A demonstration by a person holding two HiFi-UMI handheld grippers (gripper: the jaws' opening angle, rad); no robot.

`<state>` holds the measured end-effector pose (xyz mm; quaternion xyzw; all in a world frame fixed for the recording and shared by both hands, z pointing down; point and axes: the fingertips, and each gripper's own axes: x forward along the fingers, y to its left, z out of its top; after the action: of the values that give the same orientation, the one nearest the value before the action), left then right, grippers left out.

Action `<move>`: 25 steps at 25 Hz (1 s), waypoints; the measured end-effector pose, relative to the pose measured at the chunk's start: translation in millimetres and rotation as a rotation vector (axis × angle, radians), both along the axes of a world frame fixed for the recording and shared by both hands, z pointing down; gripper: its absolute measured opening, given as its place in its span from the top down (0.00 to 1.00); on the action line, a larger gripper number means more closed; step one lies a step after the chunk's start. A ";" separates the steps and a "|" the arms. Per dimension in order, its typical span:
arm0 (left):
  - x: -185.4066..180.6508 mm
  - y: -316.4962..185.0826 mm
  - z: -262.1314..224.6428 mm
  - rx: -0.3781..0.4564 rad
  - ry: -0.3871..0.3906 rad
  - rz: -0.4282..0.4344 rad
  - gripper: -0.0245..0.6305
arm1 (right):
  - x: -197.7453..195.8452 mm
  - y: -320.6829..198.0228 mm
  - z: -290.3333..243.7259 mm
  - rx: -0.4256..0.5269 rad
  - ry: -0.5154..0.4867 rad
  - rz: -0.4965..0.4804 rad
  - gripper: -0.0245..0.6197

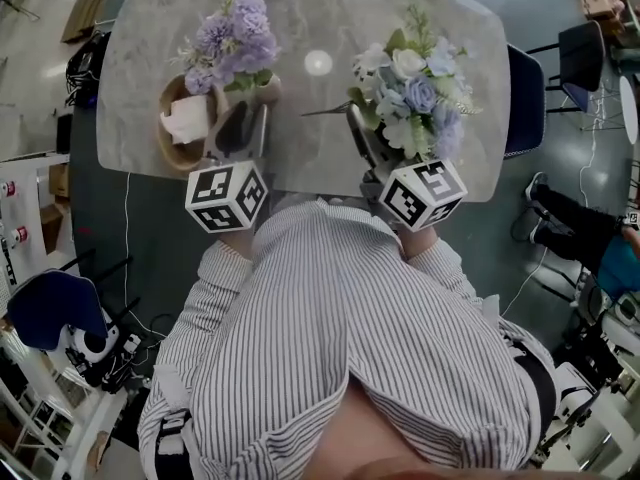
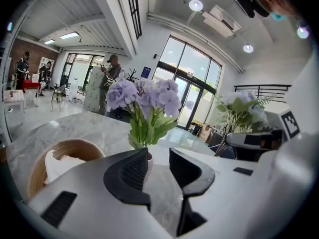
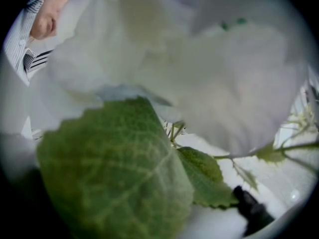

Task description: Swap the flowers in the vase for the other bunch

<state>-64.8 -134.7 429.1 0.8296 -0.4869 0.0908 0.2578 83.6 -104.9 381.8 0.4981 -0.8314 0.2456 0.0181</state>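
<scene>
A purple hydrangea bunch (image 1: pixel 235 38) (image 2: pixel 144 96) stands in a small vase (image 1: pixel 268 88) (image 2: pixel 149 158) at the left of the marble table (image 1: pixel 330 18). My left gripper (image 1: pixel 243 118) (image 2: pixel 158 158) points at the vase from just in front. Its jaws are apart, with only tabletop between them, and the left jaw hides part of the vase. My right gripper (image 1: pixel 362 130) holds a white and blue bunch (image 1: pixel 410 93) (image 2: pixel 241 111) upright over the table's right side, shut on its stems. In the right gripper view a big green leaf (image 3: pixel 114 173) and pale petals (image 3: pixel 199 59) hide the jaws.
A wooden bowl (image 1: pixel 172 151) (image 2: pixel 35 168) with white tissue (image 1: pixel 187 120) sits left of the vase, close to my left gripper. A dark blue chair (image 1: pixel 523 98) stands at the table's right edge. A seated person's legs (image 1: pixel 570 223) are on the floor at right. People (image 2: pixel 112 68) stand far behind.
</scene>
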 end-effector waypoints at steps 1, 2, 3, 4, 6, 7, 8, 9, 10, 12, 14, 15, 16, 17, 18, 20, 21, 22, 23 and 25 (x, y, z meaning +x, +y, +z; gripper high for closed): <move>0.3 -1.6 4.7 -0.001 -0.005 0.003 0.77 | 1.7 0.1 0.8 -0.001 0.011 0.003 0.91; 0.4 -3.1 9.6 -0.002 -0.011 0.006 0.75 | 3.4 0.4 2.6 -0.005 0.019 0.008 0.91; 0.2 -4.6 13.8 -0.001 -0.018 0.009 0.73 | 5.1 1.0 5.0 -0.012 0.022 0.015 0.91; -0.2 -6.2 16.9 0.003 -0.026 0.010 0.72 | 6.5 1.5 7.4 -0.019 0.022 0.021 0.91; -1.0 -9.8 20.7 0.012 -0.035 0.009 0.69 | 8.6 2.7 11.7 -0.034 0.023 0.030 0.91; -1.1 -11.4 22.1 0.015 -0.039 0.008 0.67 | 9.5 3.7 13.5 -0.040 0.027 0.032 0.91; -1.2 -12.8 23.4 0.020 -0.043 0.006 0.65 | 10.3 4.9 15.2 -0.045 0.031 0.033 0.91; -1.4 -13.9 24.3 0.027 -0.050 0.002 0.63 | 10.9 6.5 16.8 -0.051 0.035 0.034 0.91; -1.5 -14.8 24.9 0.036 -0.056 0.000 0.62 | 11.5 8.2 18.1 -0.057 0.039 0.034 0.91; -0.2 -16.7 26.1 0.050 -0.061 0.001 0.61 | 12.7 11.0 19.6 -0.066 0.046 0.039 0.91; 0.7 -19.8 29.1 0.058 -0.062 -0.006 0.61 | 14.6 12.8 21.2 -0.075 0.052 0.046 0.91; -0.2 -22.2 30.6 0.064 -0.067 -0.017 0.61 | 15.4 13.5 22.5 -0.079 0.054 0.048 0.91; -1.6 -25.1 31.6 0.074 -0.073 -0.031 0.61 | 16.0 13.9 23.8 -0.083 0.056 0.050 0.91; -2.9 -28.1 32.4 0.084 -0.079 -0.043 0.61 | 16.6 14.3 25.3 -0.087 0.057 0.052 0.91; -3.6 -30.8 33.6 0.090 -0.083 -0.051 0.61 | 17.2 14.8 26.7 -0.091 0.058 0.053 0.91; -4.3 -34.6 37.7 0.091 -0.085 -0.064 0.61 | 18.7 16.8 29.7 -0.102 0.060 0.056 0.91; -4.7 -36.0 39.5 0.093 -0.084 -0.073 0.61 | 19.5 17.8 31.2 -0.107 0.057 0.058 0.91; -5.1 -37.5 40.4 0.099 -0.083 -0.084 0.61 | 20.1 18.7 32.7 -0.112 0.051 0.060 0.91; -5.2 -39.1 40.4 0.109 -0.082 -0.095 0.61 | 20.5 19.2 34.0 -0.118 0.044 0.061 0.91; -3.5 -42.4 40.4 0.131 -0.080 -0.108 0.61 | 20.6 19.5 35.9 -0.125 0.041 0.058 0.91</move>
<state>-68.3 -177.1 469.5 0.8128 -0.5459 0.0777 0.1880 104.2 -85.4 417.6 0.5248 -0.7991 0.2873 0.0593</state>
